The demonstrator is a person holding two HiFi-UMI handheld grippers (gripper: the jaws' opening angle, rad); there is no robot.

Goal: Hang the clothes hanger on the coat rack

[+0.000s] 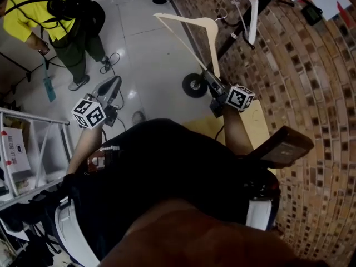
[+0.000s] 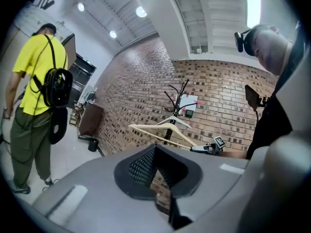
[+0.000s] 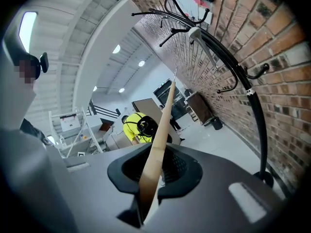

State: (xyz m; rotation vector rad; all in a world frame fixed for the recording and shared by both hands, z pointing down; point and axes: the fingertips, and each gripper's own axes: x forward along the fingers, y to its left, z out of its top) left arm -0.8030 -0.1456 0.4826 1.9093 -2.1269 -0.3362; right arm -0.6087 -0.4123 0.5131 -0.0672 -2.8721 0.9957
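Clothes hanger (image 1: 213,46) sits clamped by one wooden arm between our right gripper's (image 1: 213,78) fingers (image 3: 218,178). Its gripped end is hidden inside them and its hook (image 1: 223,13) is hard to make out. It is held near the coat rack (image 1: 245,22). Our left gripper's (image 1: 115,82) fingers (image 2: 87,188) stand slightly apart, empty.

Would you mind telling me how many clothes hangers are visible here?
2. A wooden hanger is clamped in the right gripper; a white hanger hangs on the coat rack. Others may be hidden.
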